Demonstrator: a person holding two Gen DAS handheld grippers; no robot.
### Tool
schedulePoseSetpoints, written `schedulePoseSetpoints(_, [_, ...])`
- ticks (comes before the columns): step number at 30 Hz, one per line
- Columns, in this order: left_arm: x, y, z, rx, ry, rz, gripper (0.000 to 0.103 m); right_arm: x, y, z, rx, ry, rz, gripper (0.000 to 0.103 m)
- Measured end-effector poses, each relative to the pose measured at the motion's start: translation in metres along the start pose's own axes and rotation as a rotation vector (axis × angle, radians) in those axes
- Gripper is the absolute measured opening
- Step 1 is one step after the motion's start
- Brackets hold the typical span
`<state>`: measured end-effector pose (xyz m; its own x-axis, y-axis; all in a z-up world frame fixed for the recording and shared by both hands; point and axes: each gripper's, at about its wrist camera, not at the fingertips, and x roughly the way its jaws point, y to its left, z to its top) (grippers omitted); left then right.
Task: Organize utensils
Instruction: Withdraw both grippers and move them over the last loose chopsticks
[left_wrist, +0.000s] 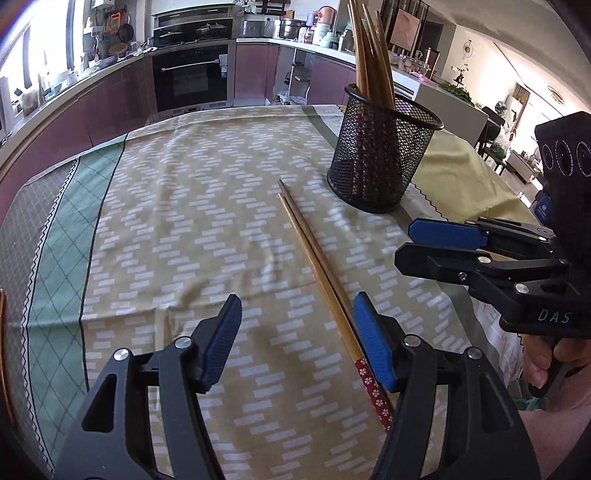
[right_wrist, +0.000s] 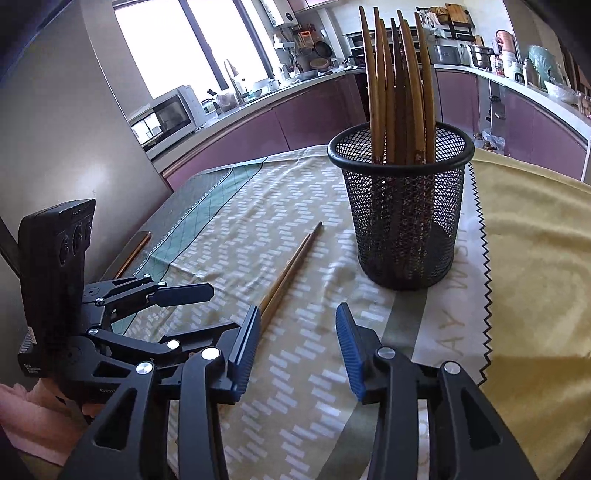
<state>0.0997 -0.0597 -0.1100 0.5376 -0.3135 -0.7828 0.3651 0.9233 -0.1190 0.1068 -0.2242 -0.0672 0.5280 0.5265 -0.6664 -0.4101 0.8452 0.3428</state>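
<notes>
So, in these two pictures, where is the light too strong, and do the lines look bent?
Left wrist view: the window at the far left is blown out white, and the counter edge curves from the fisheye lens; the pair of wooden chopsticks on the patterned tablecloth stays sharp. Right wrist view: the windows glare white, and the chopsticks standing in the black mesh cup bow inward.

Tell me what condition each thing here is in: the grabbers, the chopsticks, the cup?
Left gripper: open, empty, low over the tablecloth beside the loose chopsticks.
Right gripper: open, empty.
Loose chopsticks: a pair lying flat side by side on the tablecloth, outside the cup.
Mesh cup: upright, holding several chopsticks.
Chopsticks in the cup: standing, thin ends up.
Tablecloth: spread out, slightly wrinkled.
</notes>
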Motion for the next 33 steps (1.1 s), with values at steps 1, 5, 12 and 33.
schedulePoseSetpoints(1, [0.0, -0.001, 0.0, 0.004, 0.002, 0.006, 0.062, 0.001, 0.001, -0.001, 0.0, 0.001, -0.001, 0.04])
schedulePoseSetpoints(5, [0.002, -0.003, -0.002, 0.006, 0.008, 0.02, 0.062, 0.004, -0.001, -0.002, 0.008, 0.013, -0.006, 0.04])
schedulePoseSetpoints(12, [0.004, -0.005, -0.005, 0.012, 0.011, 0.035, 0.062, 0.006, -0.002, -0.004, 0.011, 0.026, -0.013, 0.04])
schedulePoseSetpoints(33, [-0.003, 0.004, -0.012, -0.019, -0.003, 0.066, 0.046, 0.046, 0.023, 0.009, -0.04, 0.09, -0.025, 0.036])
